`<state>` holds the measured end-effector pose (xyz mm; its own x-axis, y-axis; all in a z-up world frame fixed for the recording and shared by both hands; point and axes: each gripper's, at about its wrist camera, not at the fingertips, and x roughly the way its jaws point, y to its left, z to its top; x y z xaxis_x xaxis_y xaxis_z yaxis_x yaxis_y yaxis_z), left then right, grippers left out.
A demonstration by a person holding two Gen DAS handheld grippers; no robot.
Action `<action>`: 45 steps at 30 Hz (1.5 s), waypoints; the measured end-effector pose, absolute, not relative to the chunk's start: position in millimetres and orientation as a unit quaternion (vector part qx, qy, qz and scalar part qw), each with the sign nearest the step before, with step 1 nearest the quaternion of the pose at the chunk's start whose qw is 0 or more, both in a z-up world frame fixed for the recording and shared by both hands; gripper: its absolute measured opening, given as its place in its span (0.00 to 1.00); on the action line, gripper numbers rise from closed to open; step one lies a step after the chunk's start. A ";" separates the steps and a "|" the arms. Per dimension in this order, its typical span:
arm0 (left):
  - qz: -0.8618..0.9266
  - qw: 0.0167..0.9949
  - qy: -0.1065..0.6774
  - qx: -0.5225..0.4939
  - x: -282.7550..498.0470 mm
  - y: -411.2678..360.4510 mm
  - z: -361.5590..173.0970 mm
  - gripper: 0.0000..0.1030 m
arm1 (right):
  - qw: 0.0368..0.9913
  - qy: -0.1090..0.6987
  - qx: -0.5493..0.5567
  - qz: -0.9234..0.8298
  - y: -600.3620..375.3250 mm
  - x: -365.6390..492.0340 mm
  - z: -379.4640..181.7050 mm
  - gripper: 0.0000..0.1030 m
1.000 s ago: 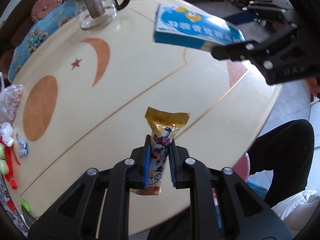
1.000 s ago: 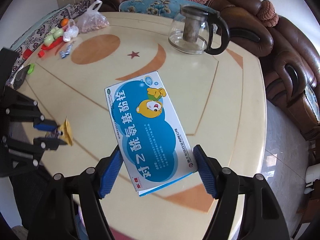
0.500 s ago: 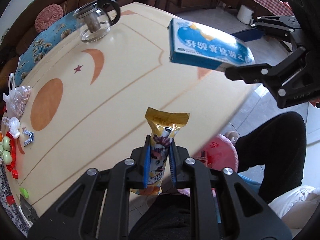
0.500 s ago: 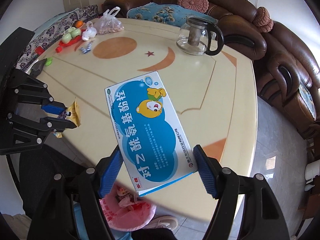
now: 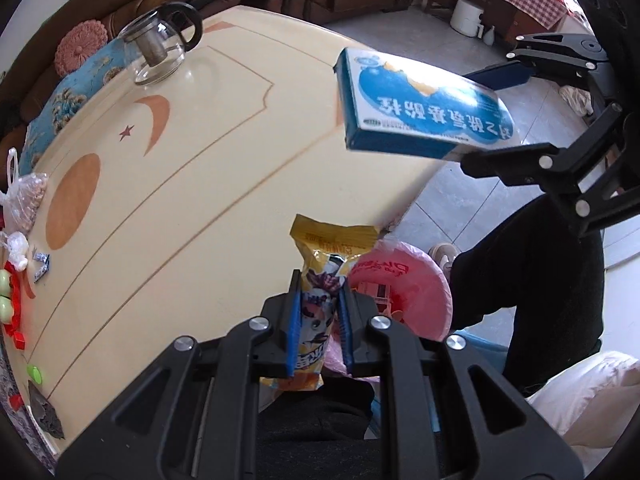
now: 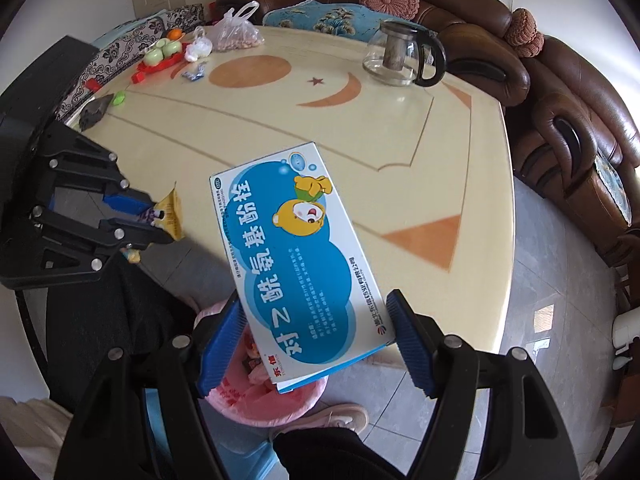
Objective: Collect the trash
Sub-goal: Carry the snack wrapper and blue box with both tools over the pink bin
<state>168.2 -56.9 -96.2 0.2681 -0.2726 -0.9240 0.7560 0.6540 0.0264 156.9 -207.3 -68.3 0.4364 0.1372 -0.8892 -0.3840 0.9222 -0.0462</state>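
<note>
Cream tabletop (image 6: pixel 400 152) with orange moon, star and circle inlays fills the space ahead of both claws, and a brown leather sofa (image 6: pixel 560 120) curves round its far side. At the table's near edge the left gripper (image 5: pixel 318 300) is pressed tight on a yellow snack wrapper (image 5: pixel 328 252), whose crimped top sticks out past the blue pads. Just right of those fingertips and lower down sits a bin lined with a pink bag (image 5: pixel 404 292), on the tiled floor by the person's dark trouser leg (image 5: pixel 540 280).

Up and to the right of the left claw, the right gripper (image 6: pixel 316 320) pinches a blue-and-white medicine box (image 6: pixel 296 256) across its width, one blue pad on each long edge (a cartoon bear is printed on its face). The box juts forward from the claw, its far end over the table and its near end over the floor. Directly below the right claw's pads lies the same pink bag (image 6: pixel 256 396), with scraps already in it.

Far beyond the claws a glass teapot (image 6: pixel 400 58) stands on the table, and off to the left are a bag of nuts (image 6: pixel 236 34) and a red tray with green fruit (image 6: pixel 162 54).
</note>
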 end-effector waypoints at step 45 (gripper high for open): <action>-0.386 0.643 0.636 0.181 134.5 -83.6 -298.9 0.17 | 0.762 0.619 -0.109 0.160 -210.4 100.9 -279.8 0.67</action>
<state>134.5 -83.6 -298.9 -0.1088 -0.2667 -0.9576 0.7265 0.6362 -0.2597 100.9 -210.4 -279.8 0.1835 0.1090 -0.9770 -0.3781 0.9252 0.0322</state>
